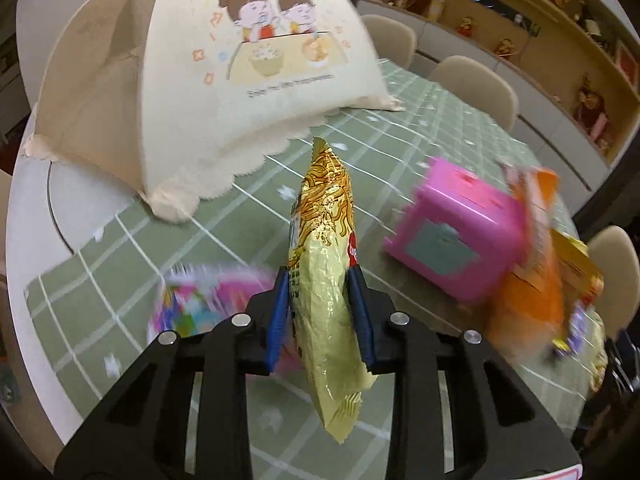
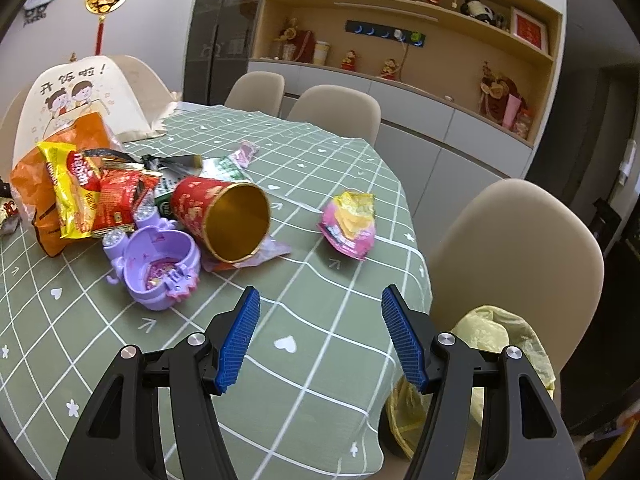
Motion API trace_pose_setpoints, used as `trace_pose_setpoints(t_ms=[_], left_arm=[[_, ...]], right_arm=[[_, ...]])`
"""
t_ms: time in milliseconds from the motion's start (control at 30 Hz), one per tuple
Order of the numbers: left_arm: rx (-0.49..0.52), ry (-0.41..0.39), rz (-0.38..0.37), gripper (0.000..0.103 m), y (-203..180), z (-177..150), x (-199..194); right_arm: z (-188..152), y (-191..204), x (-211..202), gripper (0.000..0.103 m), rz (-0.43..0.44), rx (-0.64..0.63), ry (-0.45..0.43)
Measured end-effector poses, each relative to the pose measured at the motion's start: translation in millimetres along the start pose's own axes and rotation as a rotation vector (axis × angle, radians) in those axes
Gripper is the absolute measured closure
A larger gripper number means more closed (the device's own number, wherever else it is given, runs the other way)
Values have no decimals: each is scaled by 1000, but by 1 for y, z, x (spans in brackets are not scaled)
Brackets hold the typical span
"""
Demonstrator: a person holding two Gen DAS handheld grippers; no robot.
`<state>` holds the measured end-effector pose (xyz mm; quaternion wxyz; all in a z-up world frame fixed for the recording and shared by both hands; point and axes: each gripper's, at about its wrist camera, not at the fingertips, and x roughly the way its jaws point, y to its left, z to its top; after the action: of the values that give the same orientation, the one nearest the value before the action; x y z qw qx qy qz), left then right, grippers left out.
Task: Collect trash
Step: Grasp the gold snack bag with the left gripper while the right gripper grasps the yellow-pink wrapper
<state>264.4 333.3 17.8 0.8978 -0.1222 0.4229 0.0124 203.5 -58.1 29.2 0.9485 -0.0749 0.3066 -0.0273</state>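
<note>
My left gripper [image 1: 322, 276] is shut on a gold noodle wrapper [image 1: 326, 264] and holds it upright above the green checked tablecloth [image 1: 224, 236]. My right gripper [image 2: 320, 300] is open and empty above the table's near right part. In the right wrist view a heap of wrappers lies at the left: an orange bag [image 2: 40, 184], a yellow wrapper [image 2: 68, 188] and a red wrapper [image 2: 118, 200]. A red paper cup [image 2: 222, 216] lies on its side. A pink snack packet [image 2: 350, 224] lies alone. A yellow-green trash bag [image 2: 496, 340] hangs off the table's right edge.
A cream food cover [image 1: 256, 60] stands at the table's far left. A pink toy box [image 1: 456, 232] and a blurred pink packet [image 1: 200, 308] lie near the left gripper. A purple toy case [image 2: 160, 268] lies open. Beige chairs [image 2: 520, 256] ring the table.
</note>
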Motion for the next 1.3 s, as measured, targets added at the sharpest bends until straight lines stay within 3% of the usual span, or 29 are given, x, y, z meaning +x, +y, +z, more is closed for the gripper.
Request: trace_pose_setpoints(t_ms=[200,367,533,633,800,1000,1133,1167,1233,1300], left_arm=[[98,16,-134,75,-51,-51,-37],[142,31,-225,75,-96,-79,-43],[179,51,-299,75,-146,-92,-40],[210,50,-313,75,-177,-99,-38],[257,62,-282,75,-217,-107,-23],[261,65,-270,75,-233,-108,-18],[261,69,-269,75,-234,-104,-15],[262,70,-269,75,-236,-103,-15],[267,74,-272,74,-236,-101,-12],[268,81,-277,74,-238,-100,-9]], right_arm=[[8,4,9,43,53,-15,3],[15,-16,15,43,124,27,2],[25,-48,32,43,98,68,-3],[38,-77,64,43,120,152,43],[62,-102,133,43,219,283,192],[79,-91,190,43,122,232,274],[78,-90,197,44,142,238,261],[77,-89,196,46,149,231,256],[74,-86,192,68,188,196,257],[72,-82,185,82,203,167,259]])
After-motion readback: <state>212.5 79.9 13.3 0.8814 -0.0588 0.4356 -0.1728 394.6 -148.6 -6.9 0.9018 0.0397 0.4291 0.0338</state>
